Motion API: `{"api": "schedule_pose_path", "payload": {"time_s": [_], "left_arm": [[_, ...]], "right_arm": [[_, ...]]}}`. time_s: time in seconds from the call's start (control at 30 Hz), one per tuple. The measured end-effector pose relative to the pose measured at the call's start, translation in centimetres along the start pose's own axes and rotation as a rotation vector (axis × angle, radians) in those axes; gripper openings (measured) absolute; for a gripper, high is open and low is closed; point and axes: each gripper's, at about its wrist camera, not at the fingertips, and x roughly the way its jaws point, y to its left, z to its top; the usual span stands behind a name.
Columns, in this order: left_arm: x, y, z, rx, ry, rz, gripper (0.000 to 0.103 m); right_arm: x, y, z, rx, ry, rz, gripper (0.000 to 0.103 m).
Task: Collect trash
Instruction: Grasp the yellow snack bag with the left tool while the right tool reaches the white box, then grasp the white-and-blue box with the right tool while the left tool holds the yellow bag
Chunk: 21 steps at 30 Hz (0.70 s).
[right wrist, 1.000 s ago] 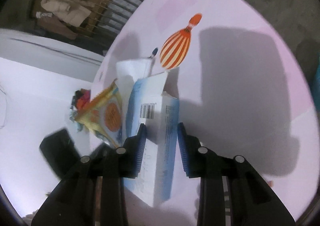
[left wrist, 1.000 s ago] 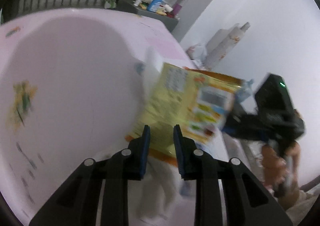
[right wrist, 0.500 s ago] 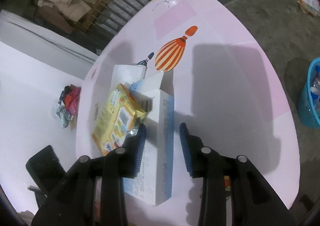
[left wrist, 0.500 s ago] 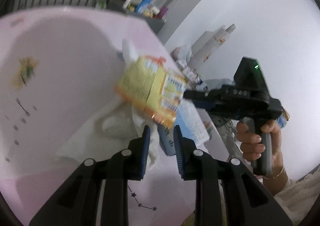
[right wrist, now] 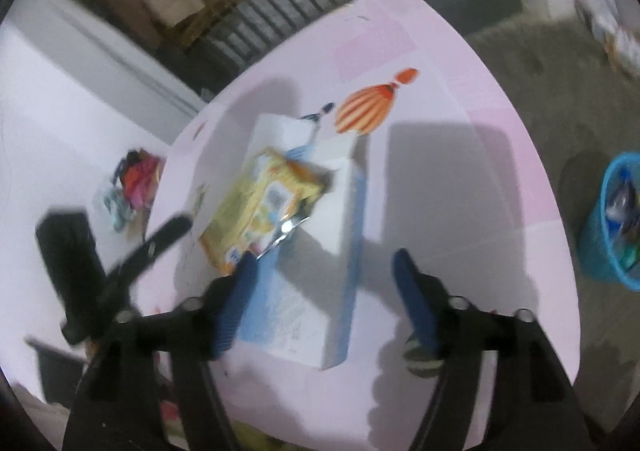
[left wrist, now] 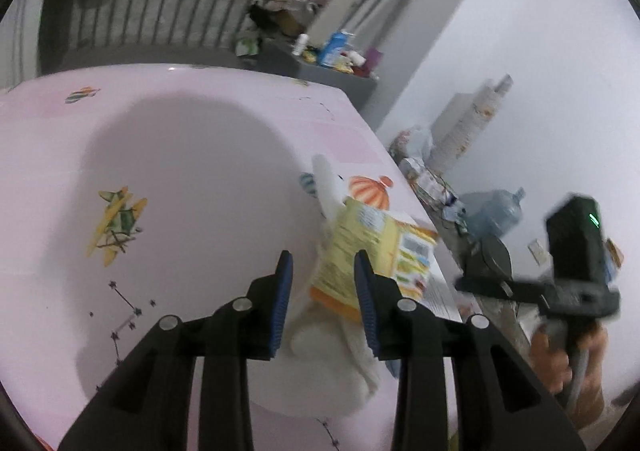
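Trash pile on the pink surface (right wrist: 460, 187): a yellow snack wrapper (right wrist: 256, 207) lies across a white-and-blue carton (right wrist: 320, 271), beside crumpled white tissue (left wrist: 340, 343). Left tool (left wrist: 322, 283) is spread, its tips flanking the wrapper's edge; right tool (right wrist: 322, 279) is spread wide over the carton, gripping nothing. Advisable: seat each piece deep between the pads before closing, then carry it to the blue bin (right wrist: 612, 219). Motion blur obscures the wrapper's print and what the bin holds.
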Motion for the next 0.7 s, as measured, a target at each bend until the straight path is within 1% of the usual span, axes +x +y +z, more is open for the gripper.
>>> {"api": "schedule_pose_path", "payload": {"time_s": [0.1,0.17,0.23,0.33,0.4,0.43,0.47,0.5,0.6,0.7], "left_arm": [[0.4,0.2,0.2,-0.012,-0.003,-0.003,0.03],[0.7,0.1,-0.3,-0.013,0.013,-0.004,0.03],[1.2,-0.1,-0.3,-0.014,0.024,-0.007,0.03],[1.1,-0.1,-0.6,-0.015,0.026,-0.005,0.03],[1.1,-0.1,-0.8,-0.015,0.029,0.0,0.03],[1.2,0.0,-0.8,-0.013,0.031,0.003,0.03],[1.2,0.0,-0.8,-0.012,0.032,0.003,0.03],[1.2,0.1,-0.9,-0.011,0.034,0.002,0.03],[1.3,0.1,-1.0,-0.009,0.041,0.001,0.03],[1.2,0.2,-1.3,-0.012,0.054,0.012,0.03]], "right_arm": [[0.7,2.1,-0.7,-0.085,0.012,-0.033,0.084],[1.6,2.8,-1.0,-0.115,0.022,-0.056,0.086],[2.9,3.5,-1.2,-0.133,0.036,-0.099,0.086],[4.3,4.2,-1.8,-0.163,0.046,-0.123,0.086],[4.9,4.7,-2.1,-0.205,0.05,-0.149,0.085],[4.9,5.0,-2.3,-0.225,0.048,-0.168,0.084],[5.2,5.0,-2.4,-0.24,0.049,-0.19,0.079],[5.4,4.9,-2.5,-0.249,0.055,-0.206,0.078],[5.1,4.1,-2.5,-0.234,0.051,-0.192,0.077],[4.1,3.1,-2.5,-0.216,0.04,-0.207,0.077]]}}
